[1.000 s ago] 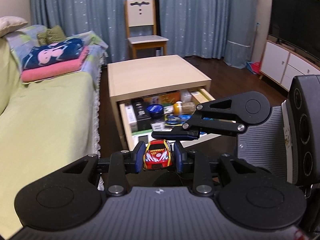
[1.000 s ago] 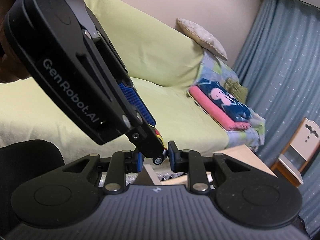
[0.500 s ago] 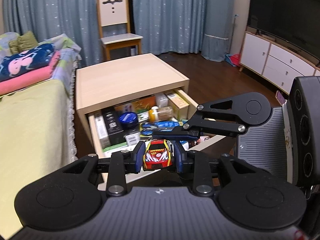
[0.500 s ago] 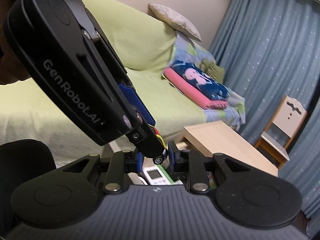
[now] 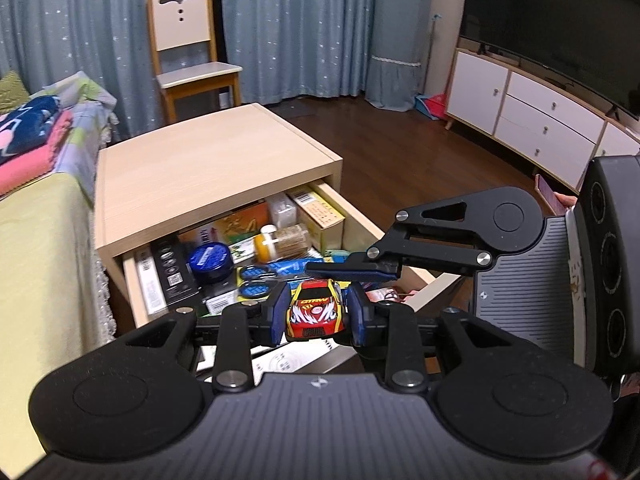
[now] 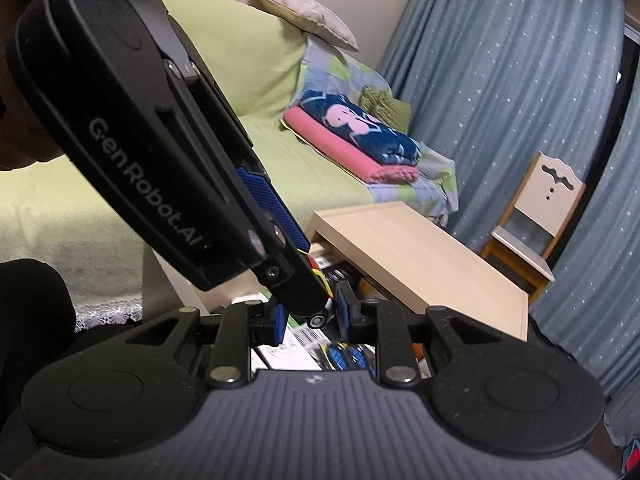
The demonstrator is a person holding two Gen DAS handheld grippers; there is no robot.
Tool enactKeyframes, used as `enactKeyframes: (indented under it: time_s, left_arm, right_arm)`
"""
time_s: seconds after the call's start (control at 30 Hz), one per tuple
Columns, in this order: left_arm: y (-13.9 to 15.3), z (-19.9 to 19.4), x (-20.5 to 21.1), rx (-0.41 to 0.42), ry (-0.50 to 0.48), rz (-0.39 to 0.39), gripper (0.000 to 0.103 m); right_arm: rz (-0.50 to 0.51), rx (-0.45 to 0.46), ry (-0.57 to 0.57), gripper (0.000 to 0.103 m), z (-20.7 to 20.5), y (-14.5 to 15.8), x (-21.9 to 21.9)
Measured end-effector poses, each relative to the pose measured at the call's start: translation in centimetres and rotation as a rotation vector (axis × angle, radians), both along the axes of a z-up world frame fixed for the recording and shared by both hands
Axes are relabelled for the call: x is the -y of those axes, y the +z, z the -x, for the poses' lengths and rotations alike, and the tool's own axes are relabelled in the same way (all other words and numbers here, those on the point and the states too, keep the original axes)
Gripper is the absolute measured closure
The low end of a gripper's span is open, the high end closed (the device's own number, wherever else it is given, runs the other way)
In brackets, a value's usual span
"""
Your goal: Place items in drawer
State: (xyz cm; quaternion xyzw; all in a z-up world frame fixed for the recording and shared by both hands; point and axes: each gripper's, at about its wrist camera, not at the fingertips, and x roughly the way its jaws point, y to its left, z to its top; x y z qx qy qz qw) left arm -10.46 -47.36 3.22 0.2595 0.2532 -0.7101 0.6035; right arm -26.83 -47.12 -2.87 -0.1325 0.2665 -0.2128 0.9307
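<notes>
A red and yellow toy car (image 5: 316,312) sits nose toward the camera between the blue pads of my left gripper (image 5: 316,316), which is shut on it. Just beyond and below it is the open drawer (image 5: 362,218) of the light wooden table (image 5: 208,160), packed with boxes, a blue tin (image 5: 211,260), a jar and scissors. My right gripper (image 5: 320,270) reaches in from the right, one finger lying flat just above the car. In the right wrist view the right gripper (image 6: 310,318) stands narrowly open, with the left gripper's fingers (image 6: 298,298) and a sliver of the car (image 6: 320,280) crossing the gap.
A green sofa (image 5: 36,256) with folded pink and blue blankets (image 5: 24,140) flanks the table on the left. A wooden chair (image 5: 188,52) stands before blue curtains. A white TV cabinet (image 5: 532,128) lines the right wall, with dark floor between.
Both grippers have swung together toward the table, still in the same pose to each other. The open drawer now sits closer and directly under the car. The grip on the car is unchanged.
</notes>
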Motion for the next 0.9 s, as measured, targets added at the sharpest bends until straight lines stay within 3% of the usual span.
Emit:
enactKeyframes:
  time_s: [0.9]
  left_arm:
    - [-2.0, 1.5, 5.2, -0.022, -0.096, -0.033, 0.067]
  right_arm:
    - [-0.038, -0.02, -0.1, 0.083, 2.5, -1.3, 4.1]
